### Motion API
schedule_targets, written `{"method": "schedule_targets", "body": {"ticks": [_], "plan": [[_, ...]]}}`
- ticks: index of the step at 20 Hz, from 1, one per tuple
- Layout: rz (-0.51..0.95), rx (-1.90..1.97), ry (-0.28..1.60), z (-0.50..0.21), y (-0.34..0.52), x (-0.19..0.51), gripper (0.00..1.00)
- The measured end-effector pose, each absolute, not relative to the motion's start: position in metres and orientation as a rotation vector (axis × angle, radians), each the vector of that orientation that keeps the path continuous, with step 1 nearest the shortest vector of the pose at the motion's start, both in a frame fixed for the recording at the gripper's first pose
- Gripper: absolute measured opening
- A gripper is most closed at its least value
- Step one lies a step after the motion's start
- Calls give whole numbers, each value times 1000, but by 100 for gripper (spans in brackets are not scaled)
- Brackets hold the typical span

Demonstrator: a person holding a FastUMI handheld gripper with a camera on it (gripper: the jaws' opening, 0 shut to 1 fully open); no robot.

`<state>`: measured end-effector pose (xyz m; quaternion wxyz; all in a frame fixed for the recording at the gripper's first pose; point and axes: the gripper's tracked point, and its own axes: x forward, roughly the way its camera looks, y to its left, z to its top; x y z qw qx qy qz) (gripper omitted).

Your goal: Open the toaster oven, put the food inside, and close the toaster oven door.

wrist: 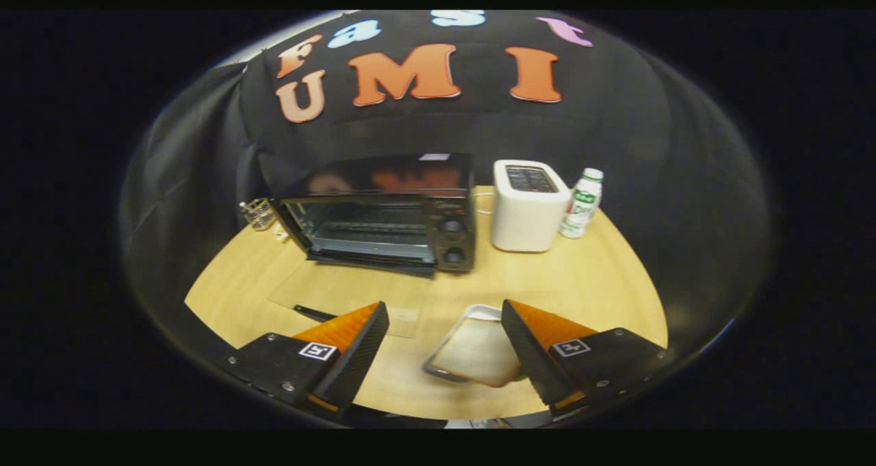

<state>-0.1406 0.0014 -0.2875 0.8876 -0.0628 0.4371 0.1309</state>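
- Nearest to you, your gripper (445, 329) has its two fingers spread wide apart, and neither one presses on anything.
- Between the fingers, close against the inner face of the right finger (523, 353), lies a shallow rectangular tray with a pale rim and a light, flat filling (472, 350); you cannot tell whether the finger touches it. It looks blurred, so what the food is stays unclear.
- Under the tray you see the round, light wooden table top (588, 281).
- Just ahead of the left finger (359, 353), a thin dark stick-like thing (315, 313) lies on the wood, beside a clear flat sheet (349, 295) that is hard to make out.
- Beyond the fingers, well apart from the tray, stands the black boxy toaster oven with two round knobs on its right side (383, 213). Its glass door (373, 255) is folded down flat toward you, and the wire rack inside is bare.
- Just right of the oven stands a white, rounded slot toaster (528, 209).
- Right of that toaster, just beside it, you have a small white plastic bottle with a green label and cap (582, 204), upright.
- Left of the oven, near the table's far edge, sits a small clear holder (260, 213); something small and white lies just beside it.
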Motion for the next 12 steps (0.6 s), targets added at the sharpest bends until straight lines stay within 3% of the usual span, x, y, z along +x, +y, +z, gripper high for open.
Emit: {"method": "schedule_targets", "body": {"ticks": [5,12], "plan": [[131,-99,1051,-341,-62,-160,98],[100,151,1166,-381,-53,-173,95]]}}
